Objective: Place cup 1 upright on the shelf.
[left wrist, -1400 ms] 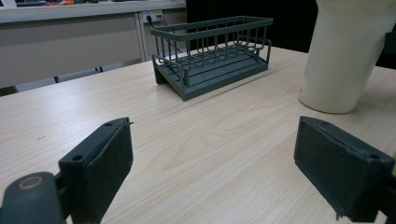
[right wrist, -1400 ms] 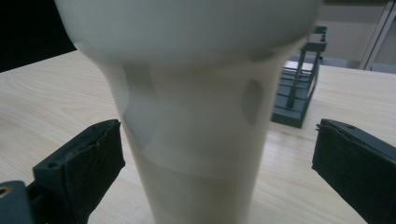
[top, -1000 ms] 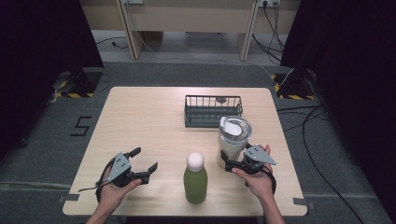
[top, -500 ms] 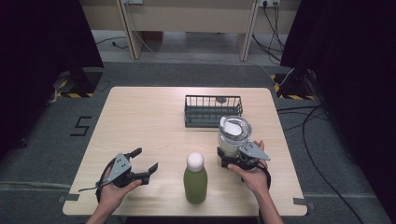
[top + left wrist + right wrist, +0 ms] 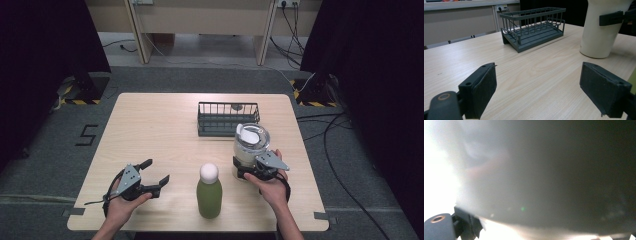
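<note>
The cream-coloured tapered cup with a clear domed lid (image 5: 251, 145) stands upright near the right side of the pale wooden counter (image 5: 160, 130), just in front of the right end of the dark wire-sided rectangular basket (image 5: 227, 118). The right tongs (image 5: 250, 172) sit against the cup's lower body on the person's side; their jaws have just been closing, with the cup between them, and in the left gripper view a black jaw lies flat against the cup's wall (image 5: 599, 30) at the height of its upper half, so the right tongs are grasping the cup. The right gripper view is blurred by the cup's pale wall pressed close before the lens. To the left of the cup, well toward the front edge, stands an upright olive-green bottle with a round white cap (image 5: 209, 190), apart from both tongs. Farther left, the left tongs (image 5: 157, 177) are held low over the counter's front left part, pointing toward the bottle; their jaws stand apart with nothing but bare wood between the black pads (image 5: 482, 90), released, though they have just been closing a little. A small round object lies inside the basket, too small to make out.
</note>
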A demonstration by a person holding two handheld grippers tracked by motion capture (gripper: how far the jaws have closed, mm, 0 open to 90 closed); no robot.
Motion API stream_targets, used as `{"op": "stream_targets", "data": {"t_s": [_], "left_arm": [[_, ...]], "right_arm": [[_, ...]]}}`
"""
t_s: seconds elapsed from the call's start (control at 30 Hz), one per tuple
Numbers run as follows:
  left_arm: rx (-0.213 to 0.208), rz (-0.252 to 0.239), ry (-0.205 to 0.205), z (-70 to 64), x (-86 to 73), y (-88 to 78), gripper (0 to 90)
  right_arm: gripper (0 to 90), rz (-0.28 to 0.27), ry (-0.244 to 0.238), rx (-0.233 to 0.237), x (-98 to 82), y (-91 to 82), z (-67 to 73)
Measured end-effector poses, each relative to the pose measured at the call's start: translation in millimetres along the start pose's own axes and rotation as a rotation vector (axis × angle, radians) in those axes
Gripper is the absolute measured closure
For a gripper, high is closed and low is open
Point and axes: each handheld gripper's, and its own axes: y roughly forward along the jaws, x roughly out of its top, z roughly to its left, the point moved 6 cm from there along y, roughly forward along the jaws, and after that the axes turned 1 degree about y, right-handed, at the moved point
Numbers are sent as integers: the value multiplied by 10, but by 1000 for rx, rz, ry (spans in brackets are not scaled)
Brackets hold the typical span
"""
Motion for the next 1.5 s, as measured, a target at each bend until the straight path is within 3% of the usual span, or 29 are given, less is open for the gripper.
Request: {"op": "stream_targets", "data": {"t_s": [0.23, 0.7, 0.9, 1.33, 1.5], "left_arm": [[1, -1, -1, -8, 0, -1, 134], [10, -5, -9, 6, -1, -30, 137], [7, -5, -11, 6, -8, -40, 137], [8, -11, -20, 9, -5, -44, 137], [9, -13, -19, 11, -4, -48, 137]], "right_arm": [[102, 12, 10, 0, 23, -8, -11], [102, -53, 9, -13, 360, -95, -63], [102, -67, 3, -32, 461, -77, -131], [103, -109, 53, -80, 635, -39, -350], [103, -117, 52, -100, 703, -10, -417]]}}
